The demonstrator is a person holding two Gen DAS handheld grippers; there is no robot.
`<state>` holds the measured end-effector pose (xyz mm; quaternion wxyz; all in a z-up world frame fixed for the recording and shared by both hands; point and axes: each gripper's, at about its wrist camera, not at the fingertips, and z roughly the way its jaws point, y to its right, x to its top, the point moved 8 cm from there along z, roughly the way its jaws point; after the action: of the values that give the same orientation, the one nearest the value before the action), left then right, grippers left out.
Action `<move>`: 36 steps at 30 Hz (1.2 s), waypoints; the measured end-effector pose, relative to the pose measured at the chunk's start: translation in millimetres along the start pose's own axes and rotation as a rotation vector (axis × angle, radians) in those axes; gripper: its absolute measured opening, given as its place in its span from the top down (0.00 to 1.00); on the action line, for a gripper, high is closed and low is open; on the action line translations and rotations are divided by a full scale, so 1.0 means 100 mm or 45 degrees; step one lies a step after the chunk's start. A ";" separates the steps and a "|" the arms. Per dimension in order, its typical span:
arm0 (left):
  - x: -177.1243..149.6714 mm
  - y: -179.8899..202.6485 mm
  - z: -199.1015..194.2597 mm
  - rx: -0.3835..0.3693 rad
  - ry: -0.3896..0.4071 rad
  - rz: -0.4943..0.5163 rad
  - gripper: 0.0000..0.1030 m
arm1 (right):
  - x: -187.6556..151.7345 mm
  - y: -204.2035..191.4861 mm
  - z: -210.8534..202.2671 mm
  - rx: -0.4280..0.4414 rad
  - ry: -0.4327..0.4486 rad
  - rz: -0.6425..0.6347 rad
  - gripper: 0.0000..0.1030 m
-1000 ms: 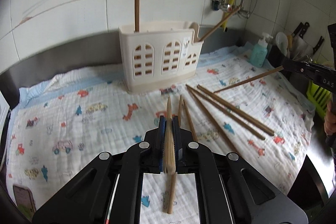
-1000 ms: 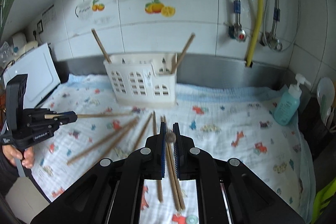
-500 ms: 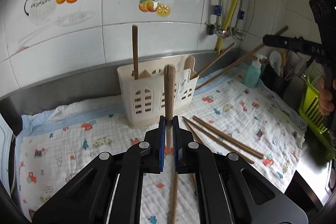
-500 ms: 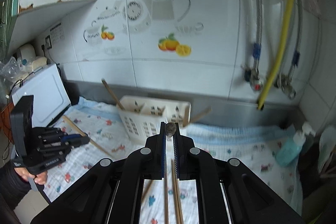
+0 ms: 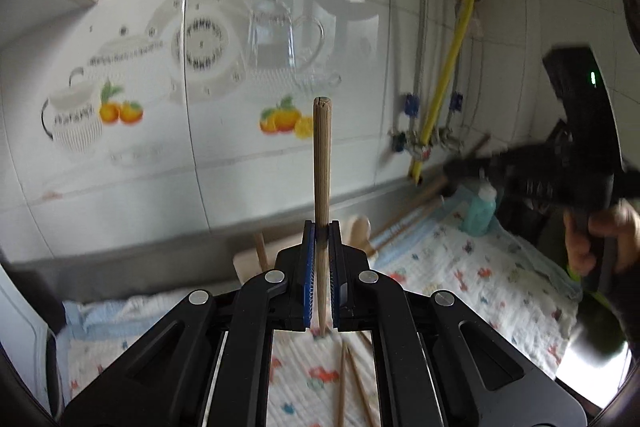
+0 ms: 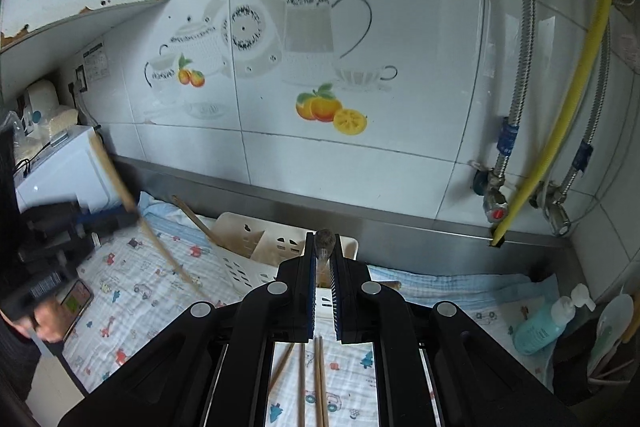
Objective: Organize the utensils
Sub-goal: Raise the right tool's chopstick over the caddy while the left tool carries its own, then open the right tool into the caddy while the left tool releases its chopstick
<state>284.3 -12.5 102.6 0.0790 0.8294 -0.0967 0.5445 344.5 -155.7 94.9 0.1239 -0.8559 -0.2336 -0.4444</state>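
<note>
Gripping chopsticks (image 5: 321, 163) above holder (image 6: 256, 247), both grippers (image 5: 321, 227) aloft.

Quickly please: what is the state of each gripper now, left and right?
Left gripper: closed on a chopstick.
Right gripper: closed on another chopstick, seen end-on.

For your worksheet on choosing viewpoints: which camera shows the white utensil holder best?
The right wrist view: the utensil holder shows its open top and slotted side beyond the right gripper. The left wrist view shows only a blurred sliver behind the left gripper.
</note>
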 end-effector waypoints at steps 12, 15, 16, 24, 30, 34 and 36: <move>0.43 -0.30 0.46 0.121 0.057 -0.038 0.95 | -0.10 0.04 0.34 0.026 -0.056 0.013 0.94; 0.31 -0.35 0.58 0.130 0.013 -0.055 0.95 | -0.14 0.02 0.40 0.024 -0.066 -0.001 0.94; 0.27 -0.35 0.60 0.130 0.002 -0.061 0.95 | -0.15 0.01 0.42 0.028 -0.070 0.000 0.94; 0.06 -0.48 0.73 0.138 -0.061 -0.092 0.94 | -0.22 0.04 0.51 0.021 -0.088 0.017 0.94; 0.07 -0.47 0.61 0.153 -0.027 -0.074 0.92 | -0.21 0.06 0.46 0.000 -0.058 0.026 0.88; 0.12 -0.44 0.43 0.168 0.007 -0.050 0.81 | -0.20 0.06 0.34 -0.011 -0.024 0.031 0.80; 0.11 -0.42 0.28 0.188 0.037 -0.039 0.54 | -0.22 0.05 0.24 -0.016 -0.003 0.028 0.78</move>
<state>324.2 20.7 100.4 0.0274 0.8264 -0.0426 0.5608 353.3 -156.1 63.4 0.1233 -0.8598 -0.2215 -0.4432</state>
